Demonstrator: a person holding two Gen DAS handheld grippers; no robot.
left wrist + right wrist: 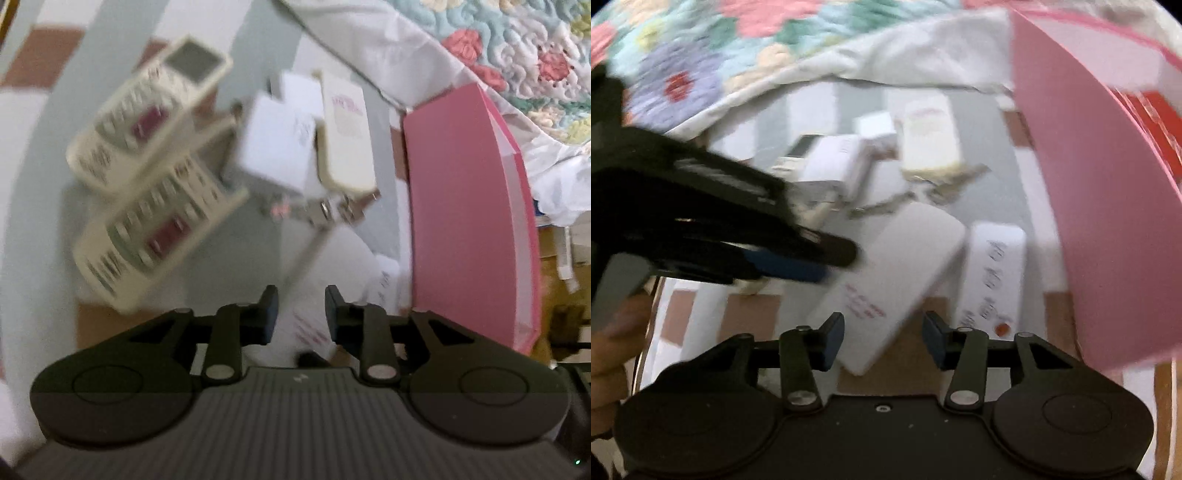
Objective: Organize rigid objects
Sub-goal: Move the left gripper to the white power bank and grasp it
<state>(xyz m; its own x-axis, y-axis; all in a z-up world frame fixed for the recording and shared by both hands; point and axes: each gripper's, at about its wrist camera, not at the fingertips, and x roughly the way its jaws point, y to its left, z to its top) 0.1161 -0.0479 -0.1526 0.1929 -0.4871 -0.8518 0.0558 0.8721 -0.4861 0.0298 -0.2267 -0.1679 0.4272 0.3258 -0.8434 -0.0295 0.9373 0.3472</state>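
Striped bedding (1008, 192) is strewn with remotes, and one white remote (897, 280) is seen just ahead of the right gripper (882, 338) — jaws parted, nothing pinched — its long axis slanting up-right, while the left gripper (827, 264), likewise empty, is poised beside it.

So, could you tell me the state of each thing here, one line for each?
Left gripper: open, nothing between the pads.
Right gripper: open, above the end of the white device, not gripping it.
White device: lying flat, face down, angled.
White remote: lying flat, buttons up.
Two cream remotes: lying flat, buttons up, side by side.
Pink box: standing on the surface, right of the items.
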